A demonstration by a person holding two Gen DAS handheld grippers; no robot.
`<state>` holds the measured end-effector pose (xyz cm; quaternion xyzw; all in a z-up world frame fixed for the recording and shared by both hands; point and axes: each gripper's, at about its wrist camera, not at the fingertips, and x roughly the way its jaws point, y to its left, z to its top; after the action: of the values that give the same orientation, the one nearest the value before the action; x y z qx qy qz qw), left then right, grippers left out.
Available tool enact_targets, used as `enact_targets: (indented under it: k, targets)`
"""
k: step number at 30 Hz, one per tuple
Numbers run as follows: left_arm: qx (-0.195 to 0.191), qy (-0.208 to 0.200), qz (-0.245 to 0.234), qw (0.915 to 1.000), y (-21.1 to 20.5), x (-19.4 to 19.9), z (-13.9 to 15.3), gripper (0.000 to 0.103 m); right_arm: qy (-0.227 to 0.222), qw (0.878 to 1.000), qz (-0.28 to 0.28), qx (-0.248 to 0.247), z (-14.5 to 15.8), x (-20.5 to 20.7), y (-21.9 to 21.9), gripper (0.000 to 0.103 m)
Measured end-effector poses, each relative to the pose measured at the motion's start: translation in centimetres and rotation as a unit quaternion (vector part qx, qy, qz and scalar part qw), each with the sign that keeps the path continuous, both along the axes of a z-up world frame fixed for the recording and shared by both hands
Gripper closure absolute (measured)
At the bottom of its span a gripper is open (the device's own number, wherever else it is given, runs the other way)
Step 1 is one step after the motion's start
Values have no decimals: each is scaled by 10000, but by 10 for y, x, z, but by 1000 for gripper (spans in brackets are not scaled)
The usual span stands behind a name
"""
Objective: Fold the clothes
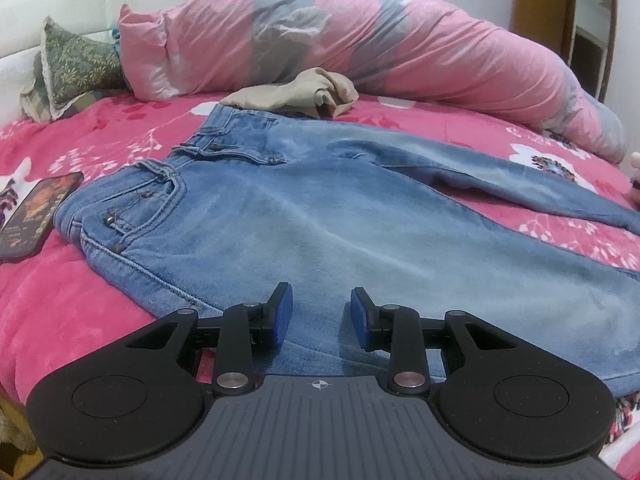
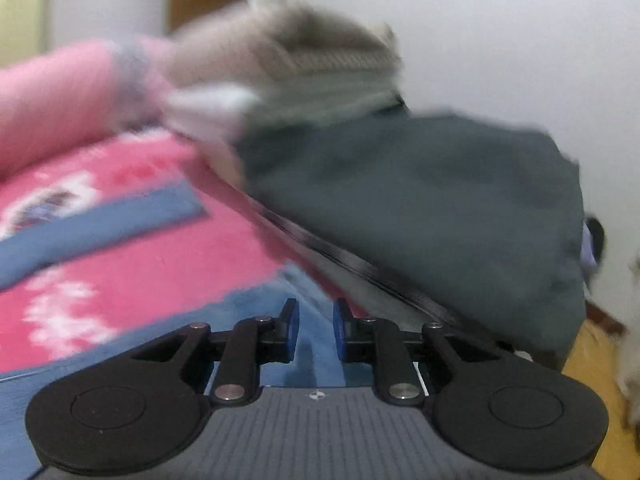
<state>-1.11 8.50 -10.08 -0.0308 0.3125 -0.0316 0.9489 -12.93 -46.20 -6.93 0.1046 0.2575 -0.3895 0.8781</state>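
Observation:
Light blue jeans lie flat on the pink flowered bedspread, waistband to the left and legs running off to the right. My left gripper hovers low over the near edge of the jeans, blue pads well apart and nothing pinched between them. The right wrist view is blurred by motion. There my right gripper stands over a jeans leg with its jaws narrowly apart. Denim shows through the gap and the pads' inner faces are bare. The other leg stretches across the bedspread to the left.
A phone lies left of the waistband. A beige garment sits behind the jeans, before a rolled pink-and-grey duvet and a green pillow. A dark grey garment and knitted clothes pile up at the bed's right end.

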Motion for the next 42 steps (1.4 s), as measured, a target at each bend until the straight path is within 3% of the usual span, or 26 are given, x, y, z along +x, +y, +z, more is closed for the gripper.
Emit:
enact_targets:
  k: [3,12,15,18,23,28,33,42]
  targets:
    - [-5,40,47,10000,0,-3,4,70,10,9972,751,-10,1,1,39,83]
    - [30,12,578,9983,16,-21,17,66,-213,9762,2155,102,0,5,117,81]
    - [-172,119,815,9965,27,-27,20,66,148,9810,1935,58,-3,6,118,81]
    - [-382,121,946,9947,37,-38,23,65,-183,9857,1537,660,-1,-12,96,81]
    - [-403,51,915,9950,37,-52,26,64,-782,9793,1319,1324,-1,-45,85,80]
    - [-539,-63,824,9951,33,-59,30,64,-1041,9691,1555,1606,5,-64,99,80]
    - [-651,-239,715,9950,24,-61,35,64,-1345,9515,2049,1860,12,-69,119,80]
    - [-652,-339,607,9954,6,-65,38,64,-1414,9202,2748,2404,-1,-59,164,80]
